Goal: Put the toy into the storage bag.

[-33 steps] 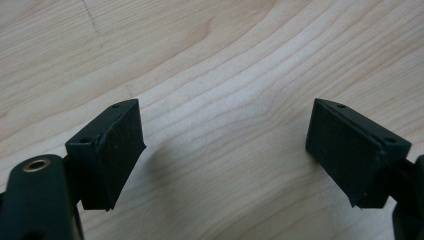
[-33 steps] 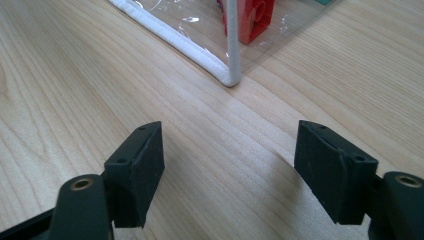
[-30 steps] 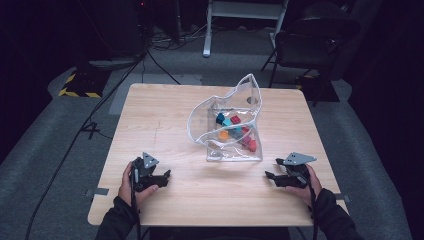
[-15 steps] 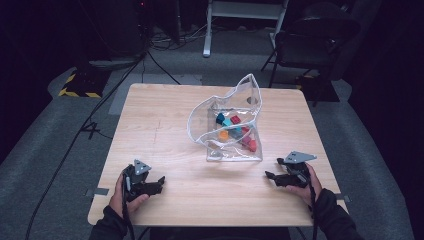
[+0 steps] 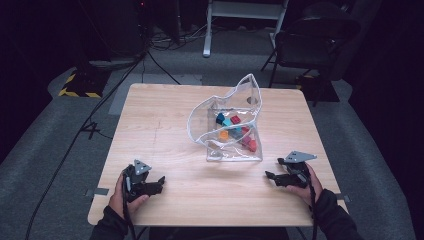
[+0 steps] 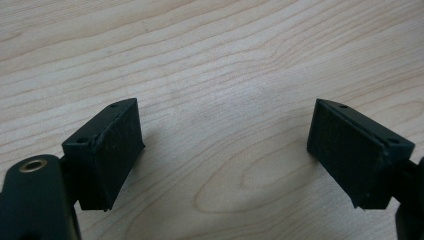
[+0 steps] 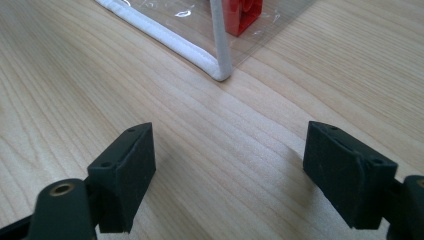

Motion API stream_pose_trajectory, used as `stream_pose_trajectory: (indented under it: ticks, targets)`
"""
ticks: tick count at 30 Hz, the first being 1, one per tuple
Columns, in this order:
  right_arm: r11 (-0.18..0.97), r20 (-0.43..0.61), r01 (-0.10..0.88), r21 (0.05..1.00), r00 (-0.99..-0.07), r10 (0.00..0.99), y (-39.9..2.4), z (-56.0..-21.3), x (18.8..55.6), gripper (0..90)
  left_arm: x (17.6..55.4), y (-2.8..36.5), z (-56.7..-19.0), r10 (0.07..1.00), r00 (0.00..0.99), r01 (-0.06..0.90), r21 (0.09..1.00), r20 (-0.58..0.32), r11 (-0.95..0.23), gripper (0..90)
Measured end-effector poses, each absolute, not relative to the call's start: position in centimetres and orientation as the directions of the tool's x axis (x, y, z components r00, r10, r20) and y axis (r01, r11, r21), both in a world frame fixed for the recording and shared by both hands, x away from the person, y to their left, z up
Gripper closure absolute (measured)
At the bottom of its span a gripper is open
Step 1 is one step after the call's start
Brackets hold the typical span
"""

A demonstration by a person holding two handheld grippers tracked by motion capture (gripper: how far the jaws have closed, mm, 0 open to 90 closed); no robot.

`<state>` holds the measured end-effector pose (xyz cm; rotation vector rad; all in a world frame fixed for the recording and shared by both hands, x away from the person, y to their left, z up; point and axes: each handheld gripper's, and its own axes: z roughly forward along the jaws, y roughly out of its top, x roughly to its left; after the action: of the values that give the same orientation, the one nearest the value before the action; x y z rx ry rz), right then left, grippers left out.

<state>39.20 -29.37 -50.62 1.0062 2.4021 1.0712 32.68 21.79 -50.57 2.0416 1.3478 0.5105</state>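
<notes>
Both grippers, left [image 5: 159,183] and right [image 5: 270,176], rest spread and empty (right's fingers just widened) near the clear plastic zip pouch [image 5: 230,131] of coloured blocks, ready to reach in.

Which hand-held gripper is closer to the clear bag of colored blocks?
The right hand-held gripper is nearer, just off the clear bag's front right corner. The left hand-held gripper rests farther away, at the near left of the table.
</notes>
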Motion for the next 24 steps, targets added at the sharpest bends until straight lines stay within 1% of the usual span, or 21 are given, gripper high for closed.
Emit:
stream_pose_trajectory:
  ticks: [24]
  targets:
    - [0.470, -0.009, 0.472, 0.746, -0.699, 0.715, -29.40, -50.63, 39.21, 20.9, 32.83, 21.76, -50.57, 0.914, 0.406, 0.672, 0.686, -0.025, -0.280, 14.1]
